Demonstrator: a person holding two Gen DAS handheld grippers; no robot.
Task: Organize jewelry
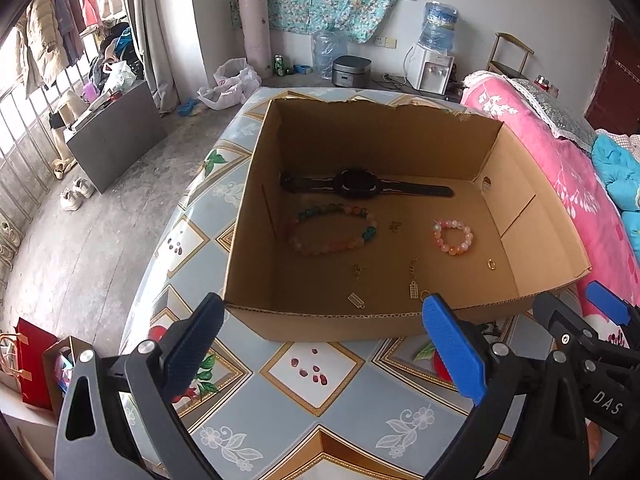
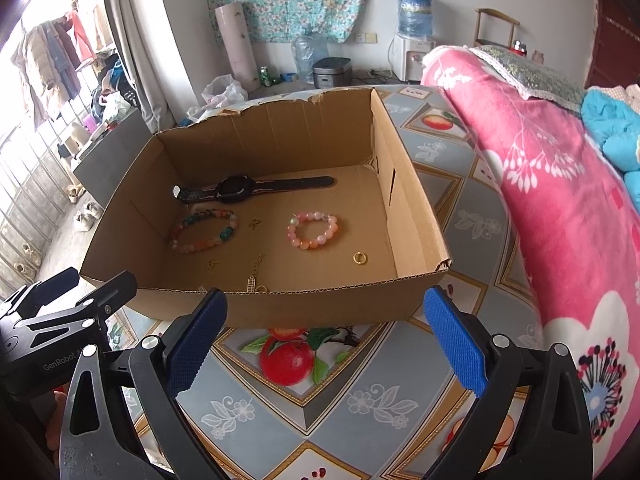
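Left tongs [image 1: 324, 320] spread wide, nothing between the blue pads. Right tongs [image 2: 326, 316] same: wide apart, unloaded. Both level, side by side.

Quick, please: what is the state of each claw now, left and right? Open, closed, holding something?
Left claw: open, holding nothing, in front of the cardboard box.
Right claw: open, holding nothing, also in front of the box.

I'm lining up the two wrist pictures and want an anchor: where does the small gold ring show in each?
Left wrist: the gold ring lies on the cardboard box floor, right of centre, near the right wall.
Right wrist: the gold ring lies on the box floor just right of centre.
Shared landmark: the pink bead bracelet, up and left of the ring in both.
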